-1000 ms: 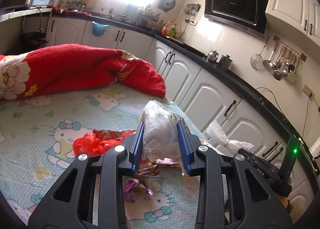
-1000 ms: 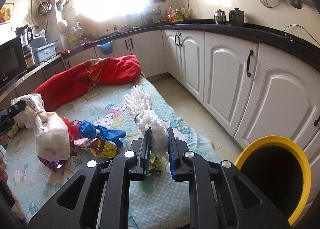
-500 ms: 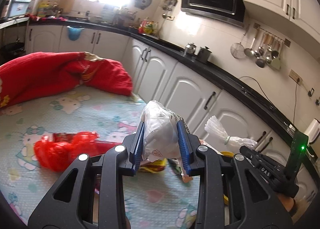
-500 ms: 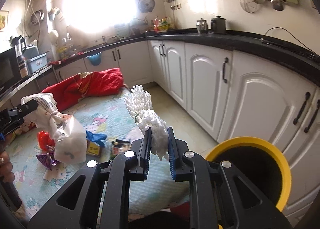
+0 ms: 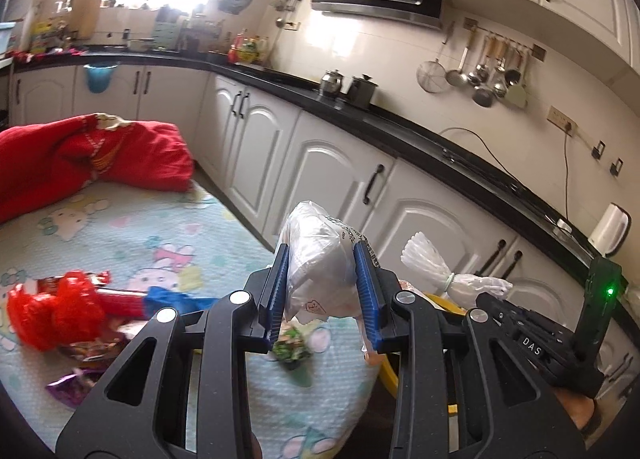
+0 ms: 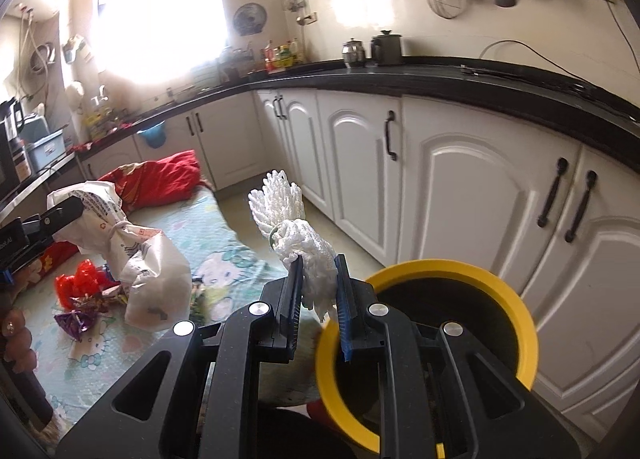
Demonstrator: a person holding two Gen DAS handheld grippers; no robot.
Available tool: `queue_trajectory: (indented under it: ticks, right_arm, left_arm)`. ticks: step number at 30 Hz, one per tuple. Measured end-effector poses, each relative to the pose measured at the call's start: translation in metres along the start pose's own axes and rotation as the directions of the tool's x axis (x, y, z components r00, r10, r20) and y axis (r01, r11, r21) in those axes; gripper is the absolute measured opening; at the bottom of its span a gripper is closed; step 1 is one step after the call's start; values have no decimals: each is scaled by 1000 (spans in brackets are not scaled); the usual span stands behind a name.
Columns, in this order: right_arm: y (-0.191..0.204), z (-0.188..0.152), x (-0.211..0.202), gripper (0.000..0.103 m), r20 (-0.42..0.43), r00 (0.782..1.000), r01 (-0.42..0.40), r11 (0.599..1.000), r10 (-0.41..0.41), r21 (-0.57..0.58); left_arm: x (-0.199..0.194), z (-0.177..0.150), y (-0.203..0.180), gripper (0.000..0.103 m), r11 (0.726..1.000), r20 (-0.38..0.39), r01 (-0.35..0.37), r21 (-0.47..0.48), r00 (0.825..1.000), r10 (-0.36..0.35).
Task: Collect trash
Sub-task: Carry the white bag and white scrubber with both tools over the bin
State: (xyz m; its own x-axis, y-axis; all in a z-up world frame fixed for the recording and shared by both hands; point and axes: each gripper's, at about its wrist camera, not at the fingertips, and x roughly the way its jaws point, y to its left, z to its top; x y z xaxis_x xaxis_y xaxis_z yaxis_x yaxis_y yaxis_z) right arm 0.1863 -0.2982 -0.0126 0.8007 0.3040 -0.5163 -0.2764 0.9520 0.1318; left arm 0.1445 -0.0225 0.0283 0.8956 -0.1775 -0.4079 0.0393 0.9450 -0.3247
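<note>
My left gripper (image 5: 320,287) is shut on a tied white plastic bag (image 5: 316,263), held above the table's right edge; the bag also hangs at the left of the right wrist view (image 6: 156,279). My right gripper (image 6: 318,291) is shut on a white foam net bundle (image 6: 304,247) tied with a band, held just left of and above the yellow-rimmed trash bin (image 6: 432,271). The bundle also shows in the left wrist view (image 5: 436,267). A sliver of the bin's rim (image 5: 390,373) shows below my left fingers.
The table has a Hello Kitty cloth (image 5: 120,227) with a red plastic bag (image 5: 48,315), blue scrap (image 5: 168,301), purple wrapper (image 5: 68,391) and green wrapper (image 5: 292,347). A red blanket (image 5: 80,155) lies at its far end. White cabinets (image 6: 460,195) stand to the right.
Both grippers have swung right with their loads, away from the table's middle. The yellow bin has come closer and larger under my right gripper.
</note>
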Motion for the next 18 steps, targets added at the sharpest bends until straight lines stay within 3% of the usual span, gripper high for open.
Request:
queue_trajectory:
  ticks: [18]
  right_arm:
    - [-69, -32, -13, 15, -33, 991, 129, 985, -126, 110]
  left_arm:
    - [58, -30, -63, 25, 992, -98, 73, 99, 993, -63]
